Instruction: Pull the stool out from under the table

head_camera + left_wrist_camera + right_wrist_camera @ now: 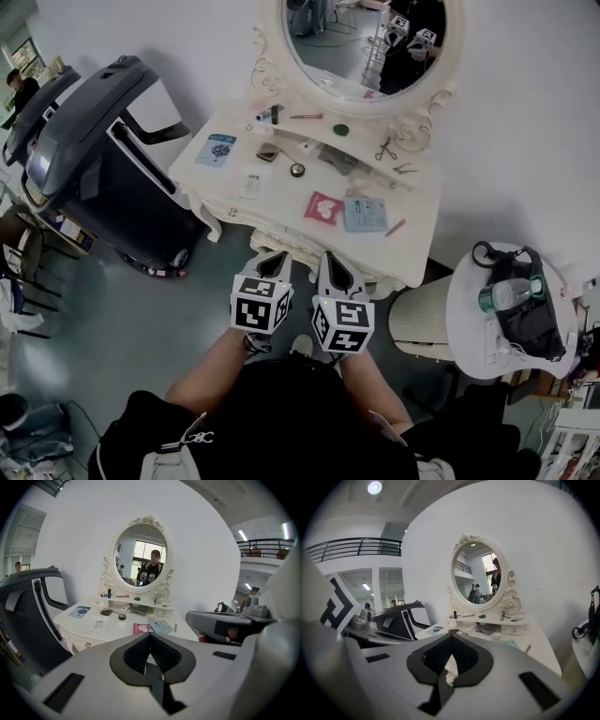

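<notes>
The left gripper is holding its two black ribbed pads pressed together at the tips, with nothing between them. The right gripper is doing the same: its dark pads are meeting at the tips, with no object clamped. The smooth grey plastic bodies are lying side by side, close but apart, each carrying a cube with black-and-white square markers.

In the head view, the left gripper and right gripper are pointing at the front edge of the white carved dressing table, just short of its scalloped apron. The stool is not showing in any view: the tabletop and the grippers are covering the space beneath.

An oval mirror in an ornate white frame is standing at the back of the top. A pink square packet and a pale blue flat packet are lying side by side near the front. A ribbed cream cylinder is standing at the table's right, beside a round white side table.
</notes>
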Demonstrator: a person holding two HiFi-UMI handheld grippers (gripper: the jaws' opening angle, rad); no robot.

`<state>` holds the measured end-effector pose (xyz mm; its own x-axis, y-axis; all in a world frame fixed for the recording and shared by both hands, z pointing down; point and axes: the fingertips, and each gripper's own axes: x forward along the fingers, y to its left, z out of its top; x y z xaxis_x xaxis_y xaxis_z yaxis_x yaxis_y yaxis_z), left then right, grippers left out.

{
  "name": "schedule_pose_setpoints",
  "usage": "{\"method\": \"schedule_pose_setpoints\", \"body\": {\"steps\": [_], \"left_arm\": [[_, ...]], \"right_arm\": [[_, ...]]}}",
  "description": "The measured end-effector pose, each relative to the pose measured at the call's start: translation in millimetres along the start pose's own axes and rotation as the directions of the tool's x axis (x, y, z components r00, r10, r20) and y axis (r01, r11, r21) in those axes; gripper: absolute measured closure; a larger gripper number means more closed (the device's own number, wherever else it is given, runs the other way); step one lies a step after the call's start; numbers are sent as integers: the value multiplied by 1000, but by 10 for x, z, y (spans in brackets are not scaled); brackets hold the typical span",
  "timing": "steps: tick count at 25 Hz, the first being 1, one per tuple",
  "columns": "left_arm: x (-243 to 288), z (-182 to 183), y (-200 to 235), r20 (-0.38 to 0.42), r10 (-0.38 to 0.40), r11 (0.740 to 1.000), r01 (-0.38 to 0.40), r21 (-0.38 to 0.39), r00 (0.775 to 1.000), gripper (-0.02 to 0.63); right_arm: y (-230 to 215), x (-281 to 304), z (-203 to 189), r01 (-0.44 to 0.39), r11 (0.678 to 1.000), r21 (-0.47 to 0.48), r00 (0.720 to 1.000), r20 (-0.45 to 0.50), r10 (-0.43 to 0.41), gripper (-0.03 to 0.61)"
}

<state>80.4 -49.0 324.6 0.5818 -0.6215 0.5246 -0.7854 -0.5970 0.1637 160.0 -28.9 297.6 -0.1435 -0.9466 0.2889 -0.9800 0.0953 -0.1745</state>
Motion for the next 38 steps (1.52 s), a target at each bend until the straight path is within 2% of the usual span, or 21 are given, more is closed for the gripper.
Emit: {"method": "schedule_pose_setpoints", "body": {"steps": [4,8,17,21,27,32,36,38], "left_arm": [[146,-61,59,-25,50,997,-52,-57,998,611],[178,-214,205,-58,99,988,-105,-115,993,611],[23,-715,846,-168,155,961,-188,-203,973,611],[98,-1100,1134,-230,133,936,-199,-292,964,611],[587,-1828,1473,-288,52,876,-182,-446,956,611],[1164,-2480,1526,-322,-41,835,-145,-531,946,611],[1720,-2903,1618,-312,-102,787,-115,-606,945,611],[1972,-3134,1641,-318,-122,773,-111,-625,940,611]], "right_arm": [[-109,220,-107,-60,998,10,996,-58,61,572],[-125,438,-257,-121,988,92,984,-121,132,572],[243,760,-767,-164,983,78,954,-242,178,572],[444,856,-1083,-184,982,41,927,-327,187,572],[490,1012,-1644,-193,981,-21,890,-425,166,572],[299,1062,-2281,-175,982,-76,848,-519,111,572],[12,1272,-2896,-141,982,-128,814,-579,42,572],[-143,1345,-3187,-123,983,-136,792,-611,15,572]]}}
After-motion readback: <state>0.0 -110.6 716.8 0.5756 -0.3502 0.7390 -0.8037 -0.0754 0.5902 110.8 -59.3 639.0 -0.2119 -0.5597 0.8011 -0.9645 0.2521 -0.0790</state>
